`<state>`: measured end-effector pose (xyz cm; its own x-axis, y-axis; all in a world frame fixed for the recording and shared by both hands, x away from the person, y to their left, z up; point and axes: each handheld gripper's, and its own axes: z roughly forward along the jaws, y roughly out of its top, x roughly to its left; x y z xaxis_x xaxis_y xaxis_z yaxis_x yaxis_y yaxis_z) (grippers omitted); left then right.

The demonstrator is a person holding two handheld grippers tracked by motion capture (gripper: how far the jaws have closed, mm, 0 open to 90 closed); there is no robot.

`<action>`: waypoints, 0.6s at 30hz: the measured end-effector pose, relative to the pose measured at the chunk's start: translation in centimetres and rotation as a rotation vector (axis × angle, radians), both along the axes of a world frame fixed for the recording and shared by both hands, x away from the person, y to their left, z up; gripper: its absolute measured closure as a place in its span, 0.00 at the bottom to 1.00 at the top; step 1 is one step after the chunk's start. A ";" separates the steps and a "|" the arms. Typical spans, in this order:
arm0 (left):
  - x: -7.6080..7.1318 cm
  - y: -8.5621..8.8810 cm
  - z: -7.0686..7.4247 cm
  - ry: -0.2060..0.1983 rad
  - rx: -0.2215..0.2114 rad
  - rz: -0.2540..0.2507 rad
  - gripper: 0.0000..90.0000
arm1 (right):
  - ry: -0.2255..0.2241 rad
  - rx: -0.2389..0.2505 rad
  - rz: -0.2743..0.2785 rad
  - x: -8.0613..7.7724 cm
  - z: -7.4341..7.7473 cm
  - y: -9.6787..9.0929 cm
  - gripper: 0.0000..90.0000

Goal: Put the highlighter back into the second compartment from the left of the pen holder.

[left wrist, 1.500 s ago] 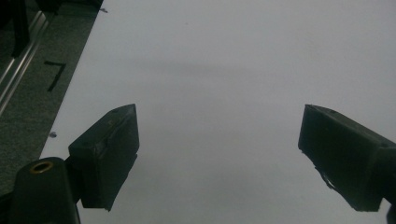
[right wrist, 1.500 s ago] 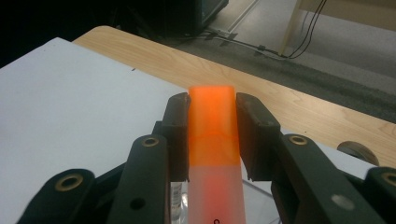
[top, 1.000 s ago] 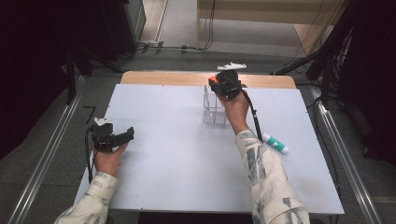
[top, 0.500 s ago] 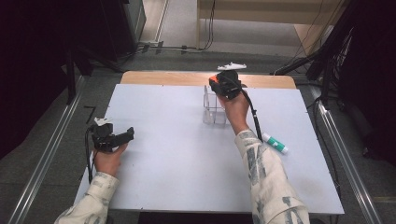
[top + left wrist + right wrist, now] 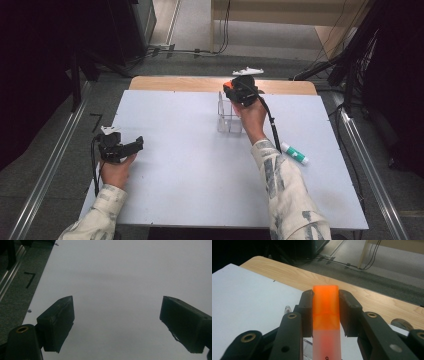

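The right gripper (image 5: 325,312) has its jaws clamped on an orange tube (image 5: 325,307) above a clear box (image 5: 229,114), seemingly for storing, while the left gripper (image 5: 117,322) idles with jaws wide apart over the bench (image 5: 190,165).

Rectangular white tabletop sheet (image 5: 200,165) over pale wooden table (image 5: 190,84); wood strip bare along far edge. Clear plastic compartment box (image 5: 229,114) stands on white sheet, far, slightly right of centre. White tube with green cap (image 5: 294,153) lies on sheet near right edge, well apart from box. Small white flat object (image 5: 248,71) at far wooden edge, kind unclear.
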<state>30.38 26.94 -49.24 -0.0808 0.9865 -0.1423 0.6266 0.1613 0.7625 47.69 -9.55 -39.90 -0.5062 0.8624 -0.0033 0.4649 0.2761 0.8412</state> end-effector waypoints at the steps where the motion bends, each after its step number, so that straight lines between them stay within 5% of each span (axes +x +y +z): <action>1: 0.0 0.0 0.0 0.000 0.001 -0.001 0.14 | 0.000 0.001 0.001 0.0 0.0 0.0 0.72; 18: 0.0 0.0 0.0 0.000 0.002 -0.001 0.14 | 0.003 0.002 0.003 -0.5 0.3 -0.4 0.72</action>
